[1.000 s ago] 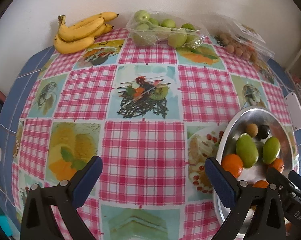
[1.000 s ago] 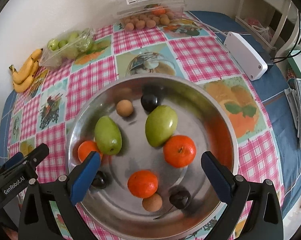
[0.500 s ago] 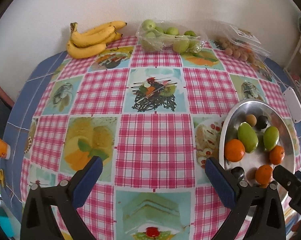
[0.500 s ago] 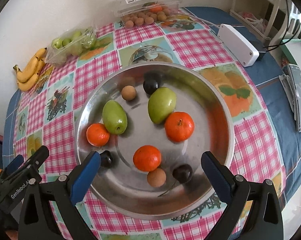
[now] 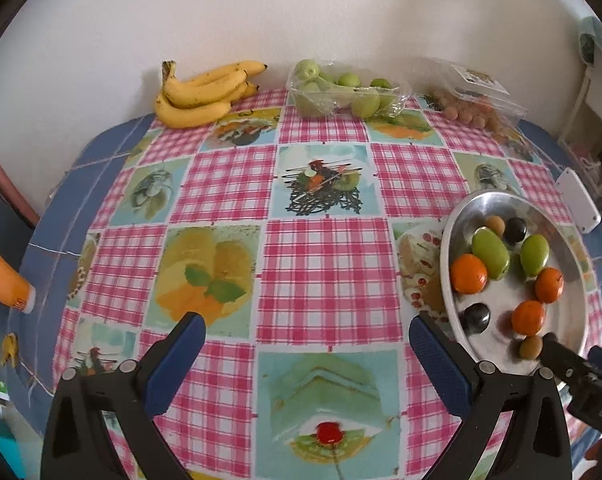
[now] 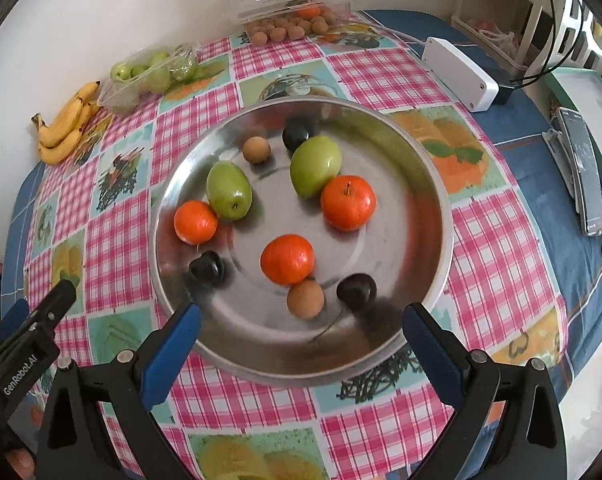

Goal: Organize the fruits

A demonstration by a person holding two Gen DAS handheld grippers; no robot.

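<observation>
While both tools are hovering above the table, the right gripper is standing with its jaws spread wide, holding nothing, directly over the near rim of the metal bowl. Just beyond the jaw gap, a brown longan is touching an orange, with a dark cherry beside them. Farther ahead, two green oblong fruits are lying with long axes running away from the jaws, tilted slightly. The left gripper is likewise gaping wide and empty over the checked tablecloth, the bowl sitting just outside its right finger. Far ahead, the bananas are lying crosswise against the wall.
</observation>
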